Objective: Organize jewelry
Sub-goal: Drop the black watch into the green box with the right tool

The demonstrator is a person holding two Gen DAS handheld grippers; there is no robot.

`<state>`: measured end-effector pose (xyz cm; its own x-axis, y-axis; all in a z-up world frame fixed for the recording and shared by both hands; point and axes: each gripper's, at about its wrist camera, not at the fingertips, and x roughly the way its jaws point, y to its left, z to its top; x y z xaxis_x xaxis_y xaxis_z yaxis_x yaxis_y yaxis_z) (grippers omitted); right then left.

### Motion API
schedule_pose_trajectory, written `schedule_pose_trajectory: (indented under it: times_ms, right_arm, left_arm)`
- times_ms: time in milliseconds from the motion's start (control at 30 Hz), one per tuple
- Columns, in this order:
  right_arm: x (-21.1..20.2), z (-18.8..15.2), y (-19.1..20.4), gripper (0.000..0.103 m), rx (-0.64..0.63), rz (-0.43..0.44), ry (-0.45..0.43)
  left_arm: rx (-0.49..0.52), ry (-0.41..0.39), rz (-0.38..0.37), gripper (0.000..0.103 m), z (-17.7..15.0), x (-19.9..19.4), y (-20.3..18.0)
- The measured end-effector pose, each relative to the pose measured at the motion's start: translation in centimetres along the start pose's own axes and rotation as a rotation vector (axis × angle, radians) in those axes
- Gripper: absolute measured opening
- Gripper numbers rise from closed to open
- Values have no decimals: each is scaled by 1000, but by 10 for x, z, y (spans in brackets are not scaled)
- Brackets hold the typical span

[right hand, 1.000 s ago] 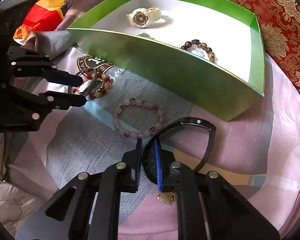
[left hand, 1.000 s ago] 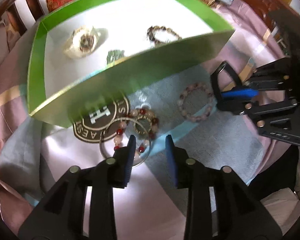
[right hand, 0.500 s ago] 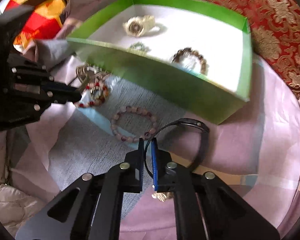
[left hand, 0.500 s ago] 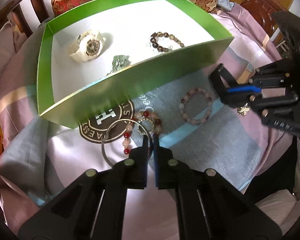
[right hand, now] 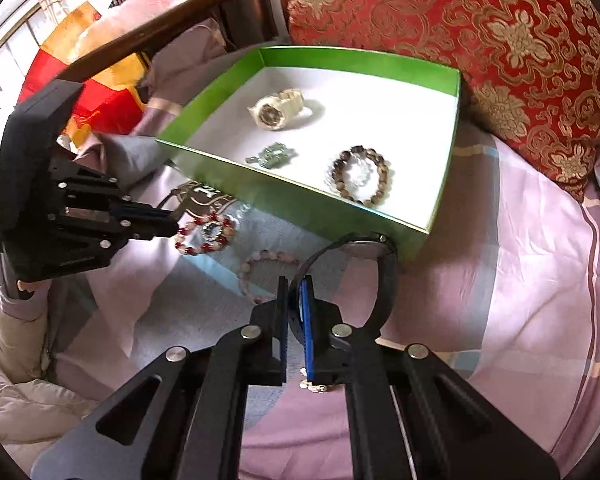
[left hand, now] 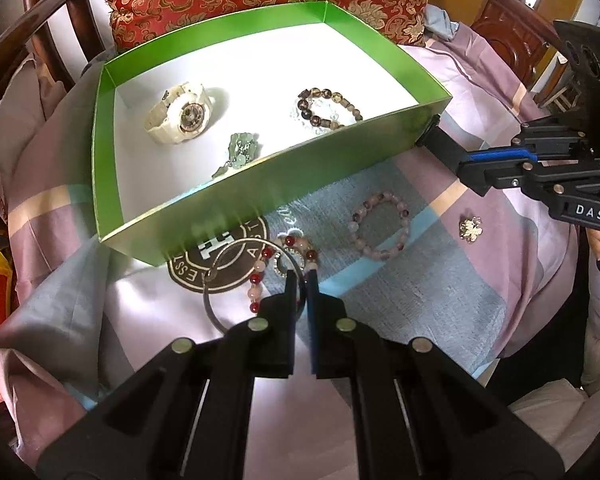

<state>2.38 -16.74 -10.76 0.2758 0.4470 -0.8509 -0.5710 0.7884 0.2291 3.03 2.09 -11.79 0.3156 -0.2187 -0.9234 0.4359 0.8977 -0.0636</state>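
- Left wrist view shows our left gripper [left hand: 301, 280] with its jaws pressed together on the thin silver bangle [left hand: 236, 276], which lies on the pink and blue cloth [left hand: 420, 308] at about 7 o'clock from the green box [left hand: 324, 168]
- The bangle overlaps the red and pink bead bracelet [left hand: 284, 268]; we judge a straight, slow lift best, so the ring slides clear without dragging the beads along
- Right wrist view shows our right gripper [right hand: 294, 296] clamped on the strap of the black watch [right hand: 364, 264], whose case hangs just in front of the box's near wall at 12 o'clock from the fingertips
- Both loads should rise above the near wall before crossing it; a thin card wall would likely tip or shift if clipped
- Inside the box the white watch [right hand: 276, 110] sits at 10 o'clock, the green pendant [right hand: 272, 156] near the middle front, and the brown bead bracelet [right hand: 362, 176] at 4 o'clock
- Open floor remains along the far side and at the right back corner, at roughly 1 o'clock, so we would set down there
- The pale pink bead bracelet [left hand: 380, 226] and a small silver brooch [left hand: 471, 230] lie on the cloth between the grippers
- The red cushion [right hand: 480, 40] crowds the far side of the box, so approach from the near side looks freer
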Motion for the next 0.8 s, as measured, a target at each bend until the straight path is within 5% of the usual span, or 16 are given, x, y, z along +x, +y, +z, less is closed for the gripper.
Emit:
schedule_pose_trajectory:
  times_ms: [167,333,500,633,800]
  right_arm:
    - [7,0,6,6,-17,-2,25]
    - [-28,14,22,6,-64,50,-83]
    - [-47,48,25,6,-88,5,-157]
    - [-27,81,21,6,-131,-125,-164]
    - [24,95,-5,6,-39,-93,-121]
  left_arm:
    - [0,-1,4,4,-1,-1,-1]
    - [-16,-71,-36,4,5,-30,3]
    - [-8,-160,-6,4,36,-65,11]
    - [-19,-206,35,4,68,-66,25]
    - [-57,-187,44,5,85,-30,42]
